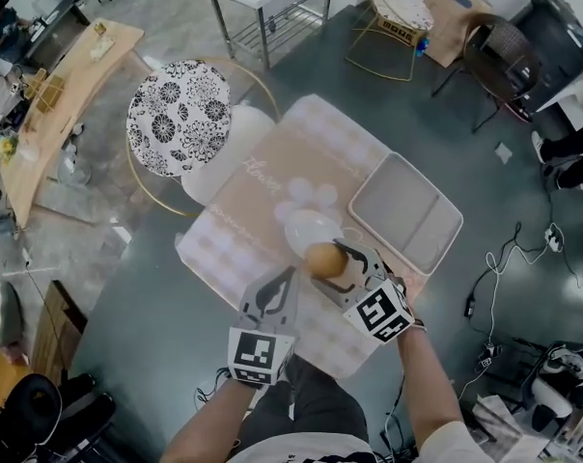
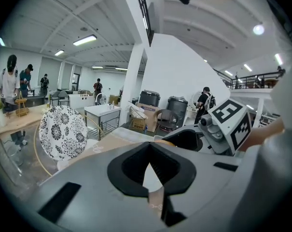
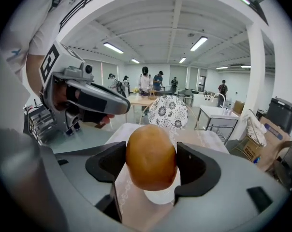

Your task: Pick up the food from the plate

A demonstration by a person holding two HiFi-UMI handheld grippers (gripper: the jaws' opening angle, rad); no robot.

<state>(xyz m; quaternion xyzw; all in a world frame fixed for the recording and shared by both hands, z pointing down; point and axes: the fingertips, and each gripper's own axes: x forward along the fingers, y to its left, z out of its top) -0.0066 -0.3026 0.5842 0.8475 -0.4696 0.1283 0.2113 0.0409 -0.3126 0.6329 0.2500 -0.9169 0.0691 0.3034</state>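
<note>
A round golden-brown piece of food (image 1: 323, 259) (image 3: 151, 157) sits clamped between the jaws of my right gripper (image 1: 332, 260) (image 3: 151, 166), over the near edge of a white plate (image 1: 306, 228). In the right gripper view a sliver of that plate (image 3: 158, 198) shows under the food. My left gripper (image 1: 284, 278) (image 2: 150, 167) hovers just left of the food above the table, jaws together, nothing in them. The left gripper (image 3: 95, 100) also shows at the upper left of the right gripper view.
The small table (image 1: 243, 220) has a pale checked cloth. A grey rectangular tray (image 1: 405, 212) lies right of the plate. A chair with a black-and-white floral cushion (image 1: 180, 114) stands at the table's far left. Cables (image 1: 504, 258) trail on the floor at the right.
</note>
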